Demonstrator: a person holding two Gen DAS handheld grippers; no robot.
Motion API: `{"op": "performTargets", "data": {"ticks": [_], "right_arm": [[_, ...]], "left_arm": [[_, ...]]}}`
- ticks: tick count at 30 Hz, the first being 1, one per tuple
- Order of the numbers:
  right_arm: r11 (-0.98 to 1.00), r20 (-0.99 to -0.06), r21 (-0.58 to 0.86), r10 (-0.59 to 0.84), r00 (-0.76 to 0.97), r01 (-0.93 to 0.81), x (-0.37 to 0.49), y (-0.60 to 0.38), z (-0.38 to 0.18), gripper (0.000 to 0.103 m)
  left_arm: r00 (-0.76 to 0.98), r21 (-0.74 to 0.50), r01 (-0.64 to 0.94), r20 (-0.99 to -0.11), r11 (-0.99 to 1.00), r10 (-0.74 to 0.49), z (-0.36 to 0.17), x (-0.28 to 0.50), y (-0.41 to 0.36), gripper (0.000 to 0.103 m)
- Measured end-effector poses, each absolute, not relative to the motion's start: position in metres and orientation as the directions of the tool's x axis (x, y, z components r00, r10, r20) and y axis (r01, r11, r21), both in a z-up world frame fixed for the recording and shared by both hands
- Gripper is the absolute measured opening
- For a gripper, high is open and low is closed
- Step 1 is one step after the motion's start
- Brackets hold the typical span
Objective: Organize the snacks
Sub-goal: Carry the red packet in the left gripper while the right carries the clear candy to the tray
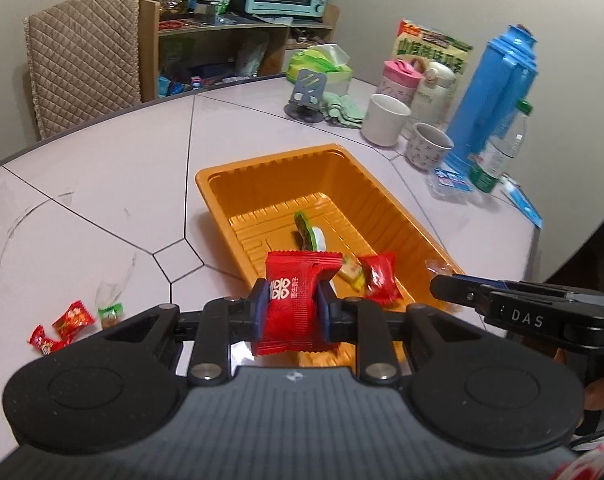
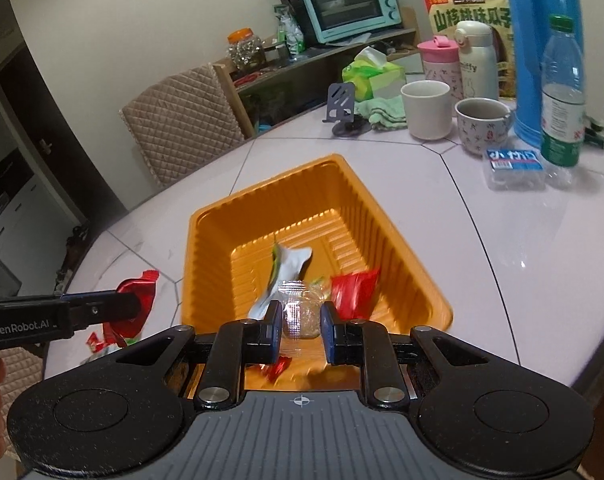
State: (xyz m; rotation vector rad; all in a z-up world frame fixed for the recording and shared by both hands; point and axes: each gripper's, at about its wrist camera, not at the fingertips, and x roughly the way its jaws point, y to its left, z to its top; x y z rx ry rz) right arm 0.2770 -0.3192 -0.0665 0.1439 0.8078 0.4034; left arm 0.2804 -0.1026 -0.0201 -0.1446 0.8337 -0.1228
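Observation:
My left gripper (image 1: 292,308) is shut on a red snack packet (image 1: 294,300), held upright just before the near rim of the orange tray (image 1: 262,168). A green-and-white packet (image 1: 307,232), a yellow-green candy (image 1: 351,272) and a red candy (image 1: 377,278) lie in the tray. In the right wrist view my right gripper (image 2: 301,320) is shut on a clear-wrapped candy (image 2: 302,312) above the near end of the orange tray (image 2: 262,208). The left gripper (image 2: 134,308) shows at the left with its red packet (image 2: 140,292). Loose red candies (image 1: 62,328) and a clear-wrapped candy (image 1: 110,308) lie on the table.
Behind the tray stand two mugs (image 2: 425,108), a blue thermos (image 2: 541,48), a water bottle (image 2: 561,92), a tissue pack (image 2: 375,74) and a phone stand (image 2: 341,108). A small clear box (image 2: 513,168) lies to the right. A quilted chair (image 1: 82,60) stands at the far edge.

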Motion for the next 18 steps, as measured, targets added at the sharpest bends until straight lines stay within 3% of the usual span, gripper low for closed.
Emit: {"op": "performTargets", "data": {"ticks": [18], "right_arm": [[0.876, -0.695, 0.263, 0.463, 0.55, -0.405, 0.382, -0.312, -0.091, 0.021]], "left_arm": [[0.628, -0.139, -0.122, -0.777, 0.983, -0.032, -0.049, 0.369, -0.124, 0.023]]}}
